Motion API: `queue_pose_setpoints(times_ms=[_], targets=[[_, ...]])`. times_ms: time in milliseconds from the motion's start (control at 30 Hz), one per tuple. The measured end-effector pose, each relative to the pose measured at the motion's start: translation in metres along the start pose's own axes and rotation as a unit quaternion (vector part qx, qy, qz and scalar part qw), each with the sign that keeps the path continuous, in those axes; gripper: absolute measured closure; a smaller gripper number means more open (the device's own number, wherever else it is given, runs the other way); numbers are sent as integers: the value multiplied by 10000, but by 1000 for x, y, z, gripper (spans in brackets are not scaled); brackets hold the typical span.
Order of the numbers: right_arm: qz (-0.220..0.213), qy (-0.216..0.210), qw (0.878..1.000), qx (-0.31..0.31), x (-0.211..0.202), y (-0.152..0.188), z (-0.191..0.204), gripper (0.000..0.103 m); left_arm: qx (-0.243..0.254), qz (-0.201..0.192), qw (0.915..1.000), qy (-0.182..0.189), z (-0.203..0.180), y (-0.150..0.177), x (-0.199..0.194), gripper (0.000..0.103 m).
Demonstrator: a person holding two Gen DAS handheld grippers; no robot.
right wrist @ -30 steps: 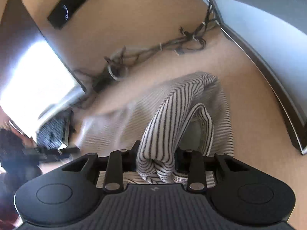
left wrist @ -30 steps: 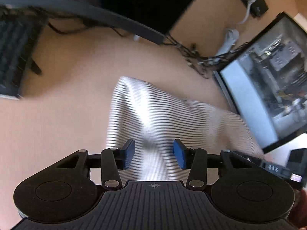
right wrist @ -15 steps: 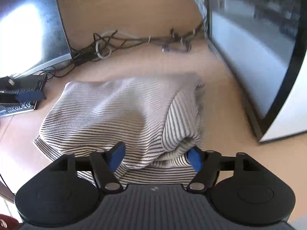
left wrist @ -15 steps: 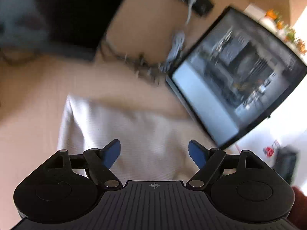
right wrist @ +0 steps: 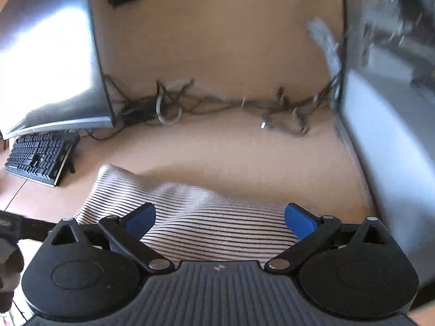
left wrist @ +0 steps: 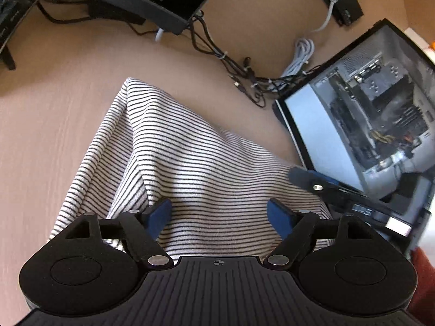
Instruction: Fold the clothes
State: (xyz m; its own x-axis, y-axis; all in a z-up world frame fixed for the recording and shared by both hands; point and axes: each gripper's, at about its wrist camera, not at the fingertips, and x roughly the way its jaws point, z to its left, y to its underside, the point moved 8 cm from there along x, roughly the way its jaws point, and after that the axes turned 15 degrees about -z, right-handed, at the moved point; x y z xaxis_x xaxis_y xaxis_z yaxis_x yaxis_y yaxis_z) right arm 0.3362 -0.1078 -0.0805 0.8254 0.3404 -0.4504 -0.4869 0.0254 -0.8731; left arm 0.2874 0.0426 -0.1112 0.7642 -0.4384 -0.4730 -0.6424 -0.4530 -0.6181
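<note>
The striped garment (left wrist: 195, 168) is seen lying folded on the tabletop (left wrist: 49, 141). Both the left tongs (left wrist: 218, 217) and right tongs (right wrist: 220, 221) are opening above it, nothing gripped. Soft, light, limp knit is judged; edges or corners should be pinched.

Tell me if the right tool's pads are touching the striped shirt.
Apart. The right wrist view shows the right tool opening, both blue pads clear of the shirt lying below.
</note>
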Motion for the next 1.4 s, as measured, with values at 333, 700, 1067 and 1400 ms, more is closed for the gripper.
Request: queue_pose_setpoints(times_ms=[333, 700, 1067, 1400], targets=[[-30, -749, 9972, 83, -10, 45, -6, 0, 245, -192, 9969, -724, -13, 0, 16, 9], [122, -397, 9991, -129, -39, 66, 25, 0, 976, 49, 9942, -457, -20, -20, 57, 5], [311, -473, 9974, -442, -75, 51, 45, 0, 829, -95, 9963, -202, -36, -52, 81, 3], [132, 260, 9919, -1235, -74, 52, 1, 0, 590, 379, 9974, 150, -54, 0, 17, 26]])
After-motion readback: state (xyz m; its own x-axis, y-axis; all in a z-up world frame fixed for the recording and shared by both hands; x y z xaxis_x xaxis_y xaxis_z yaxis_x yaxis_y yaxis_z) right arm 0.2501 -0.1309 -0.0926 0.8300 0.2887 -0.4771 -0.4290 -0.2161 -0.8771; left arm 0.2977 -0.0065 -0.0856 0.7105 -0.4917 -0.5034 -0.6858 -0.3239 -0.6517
